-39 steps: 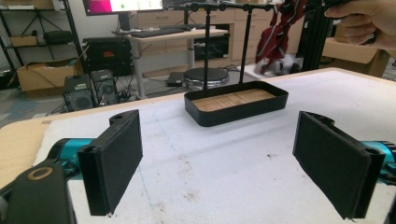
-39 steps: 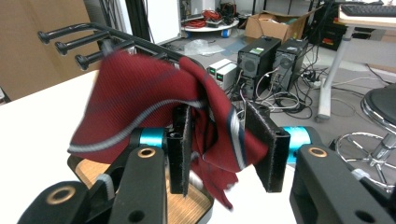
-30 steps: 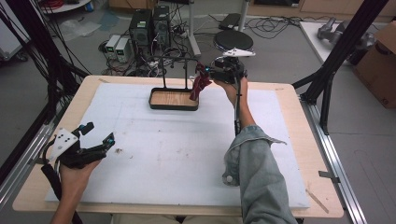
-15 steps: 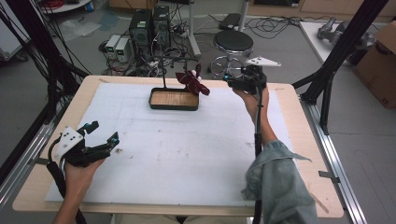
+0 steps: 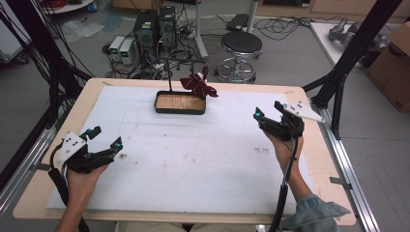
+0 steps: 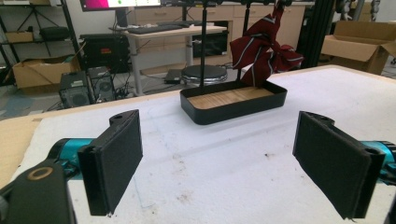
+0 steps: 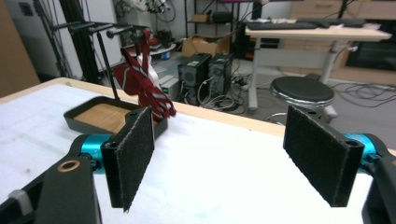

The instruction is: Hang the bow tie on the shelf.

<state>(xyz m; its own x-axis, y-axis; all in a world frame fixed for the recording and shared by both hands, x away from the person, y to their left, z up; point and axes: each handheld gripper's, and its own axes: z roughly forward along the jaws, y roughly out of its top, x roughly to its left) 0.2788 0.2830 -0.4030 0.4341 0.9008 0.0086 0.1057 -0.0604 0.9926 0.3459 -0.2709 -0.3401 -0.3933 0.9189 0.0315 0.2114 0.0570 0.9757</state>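
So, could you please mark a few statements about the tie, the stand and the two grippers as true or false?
1. The dark red striped tie hangs on the black stand above the tray. True.
2. The right gripper is clamped on the tie. False: its jaws stand open with nothing between them, well to the right of the tray.
3. The left gripper is open and holds nothing. True.
4. The tray sits at the near edge of the table. False: it stands near the far edge.
5. The tray has a wooden floor. True.
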